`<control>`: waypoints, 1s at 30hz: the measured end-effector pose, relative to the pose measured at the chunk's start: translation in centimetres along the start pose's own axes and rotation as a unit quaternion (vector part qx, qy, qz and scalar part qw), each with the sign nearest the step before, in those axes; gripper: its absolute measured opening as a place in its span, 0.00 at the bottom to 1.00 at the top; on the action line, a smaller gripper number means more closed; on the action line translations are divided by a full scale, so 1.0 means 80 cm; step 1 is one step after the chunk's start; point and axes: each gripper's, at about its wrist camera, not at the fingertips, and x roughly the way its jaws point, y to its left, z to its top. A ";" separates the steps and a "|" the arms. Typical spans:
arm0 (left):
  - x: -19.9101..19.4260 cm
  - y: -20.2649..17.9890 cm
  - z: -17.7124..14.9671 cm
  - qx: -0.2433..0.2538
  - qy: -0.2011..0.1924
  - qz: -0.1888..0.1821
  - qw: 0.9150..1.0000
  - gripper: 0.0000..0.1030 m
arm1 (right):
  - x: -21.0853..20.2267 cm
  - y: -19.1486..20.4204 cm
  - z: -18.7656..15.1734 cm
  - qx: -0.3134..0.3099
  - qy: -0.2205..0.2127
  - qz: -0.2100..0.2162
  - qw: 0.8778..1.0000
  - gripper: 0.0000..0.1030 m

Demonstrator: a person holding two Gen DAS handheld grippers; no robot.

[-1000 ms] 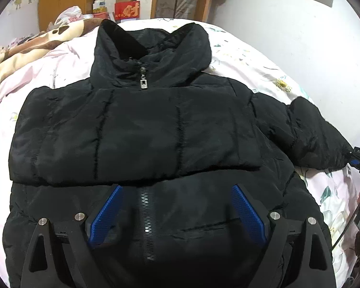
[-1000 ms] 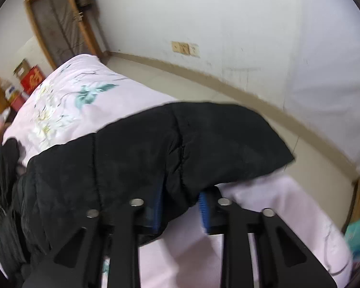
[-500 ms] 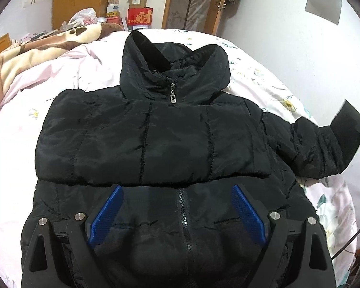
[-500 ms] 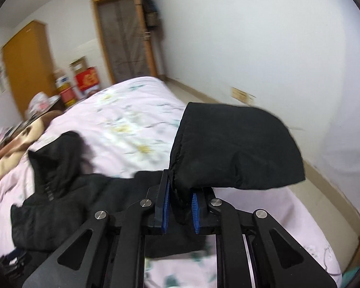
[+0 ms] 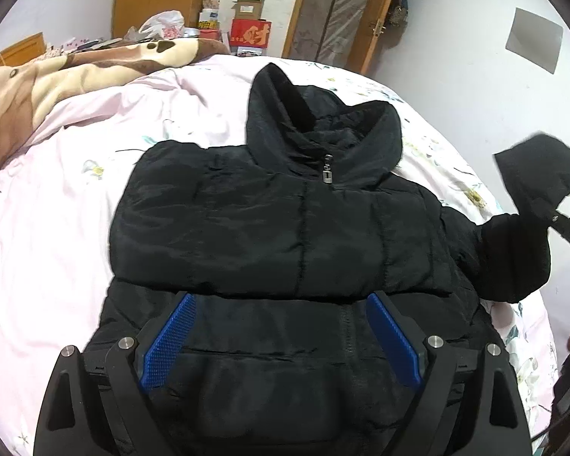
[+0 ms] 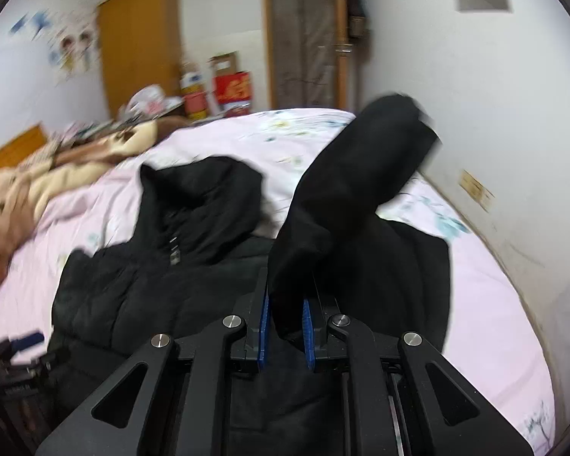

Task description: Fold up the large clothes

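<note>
Right gripper point(image 6: 285, 326), clamped on sleeve point(image 6: 357, 190) of black puffer jacket point(image 5: 292, 235), sleeve lifted above the jacket body. Left gripper point(image 5: 281, 342), spread wide, holding nothing, poised over the zipped front near the hem. Jacket spread front-up on pink floral bedsheet point(image 5: 49, 205); other sleeve folded across chest.

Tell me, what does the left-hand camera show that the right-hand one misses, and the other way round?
Only the left wrist view shows the left gripper open above the jacket's zipped front, and the other sleeve folded across the chest. Only the right wrist view shows the right gripper shut on the sleeve cuff, lifted above the bed, and a wall socket. Both show the black jacket, its collar, the pink bedsheet, brown blanket, wardrobe and door.
</note>
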 end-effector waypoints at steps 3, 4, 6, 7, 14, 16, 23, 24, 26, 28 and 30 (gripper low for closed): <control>0.001 0.018 0.000 -0.008 0.000 0.008 1.000 0.89 | 0.025 0.036 -0.013 -0.019 0.018 0.012 1.000 0.14; 0.002 0.025 0.000 -0.014 0.001 0.005 1.000 0.89 | 0.031 0.044 -0.017 -0.022 0.024 0.016 0.999 0.14; 0.003 0.036 0.001 -0.020 0.004 0.004 1.000 0.89 | 0.047 0.062 -0.028 -0.029 0.038 0.024 0.999 0.14; 0.002 0.040 0.000 -0.020 0.003 0.006 1.000 0.89 | 0.054 0.068 -0.033 -0.032 0.044 0.027 0.998 0.14; 0.012 0.063 0.009 -0.049 0.012 -0.030 0.998 0.89 | 0.090 0.112 -0.066 -0.049 0.079 0.043 0.995 0.14; 0.015 0.065 0.016 -0.056 0.011 -0.044 0.997 0.89 | 0.096 0.118 -0.072 -0.050 0.089 0.038 0.994 0.14; 0.035 0.052 0.043 -0.080 0.022 -0.095 0.992 0.89 | 0.097 0.121 -0.084 -0.032 0.103 0.098 0.989 0.52; 0.039 0.048 0.047 -0.077 0.026 -0.095 0.992 0.89 | 0.093 0.121 -0.086 -0.032 0.100 0.100 0.989 0.54; 0.053 0.033 0.054 -0.063 0.034 -0.093 0.993 0.89 | 0.085 0.117 -0.087 -0.028 0.098 0.109 0.989 0.61; 0.068 0.017 0.059 -0.049 0.049 -0.089 0.994 0.89 | 0.072 0.106 -0.086 -0.018 0.092 0.123 0.988 0.66; 0.083 0.004 0.062 -0.042 0.063 -0.091 0.993 0.89 | 0.055 0.090 -0.084 -0.012 0.078 0.126 0.989 0.66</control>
